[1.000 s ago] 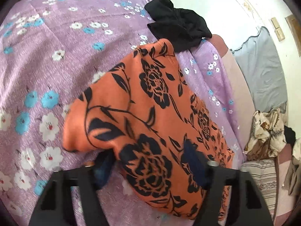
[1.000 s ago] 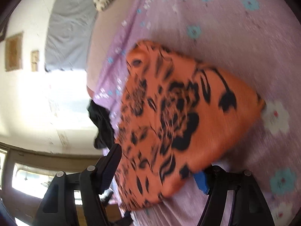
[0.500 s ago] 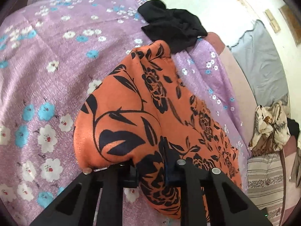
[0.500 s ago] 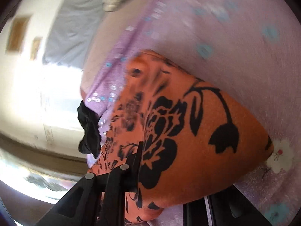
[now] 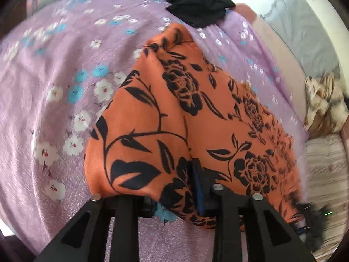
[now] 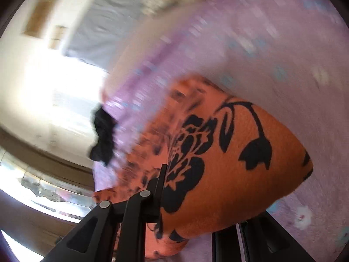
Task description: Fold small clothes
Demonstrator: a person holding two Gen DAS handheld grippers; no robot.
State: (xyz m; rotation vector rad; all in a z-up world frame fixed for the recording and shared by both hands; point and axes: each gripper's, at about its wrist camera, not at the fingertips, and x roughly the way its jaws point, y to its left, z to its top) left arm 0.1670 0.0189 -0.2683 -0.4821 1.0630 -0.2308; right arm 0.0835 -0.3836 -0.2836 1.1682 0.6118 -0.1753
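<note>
- The orange garment printed with black roses and leaves [image 5: 196, 118] lies part-folded on the purple bedsheet with white and blue flowers [image 5: 54, 69], its long axis running from the near edge, where both tools meet it, away toward the crumpled black cloth [image 5: 196, 2] at the bed's far edge.
- The left gripper [image 5: 174, 196] has a pinch of that near edge between its fingers; the jaws are opening, though cloth sits bunched between them – a loose grasp, as far as can be seen.
- The right gripper [image 6: 196, 207] is clamped on a thick rounded fold of the same garment [image 6: 229, 163], jaws easing apart slightly; this view is smeared, so the far finger's contact is probably there but not clear.
- Both hands share one edge – the next fold would likely carry it along the long axis toward the black cloth.
</note>
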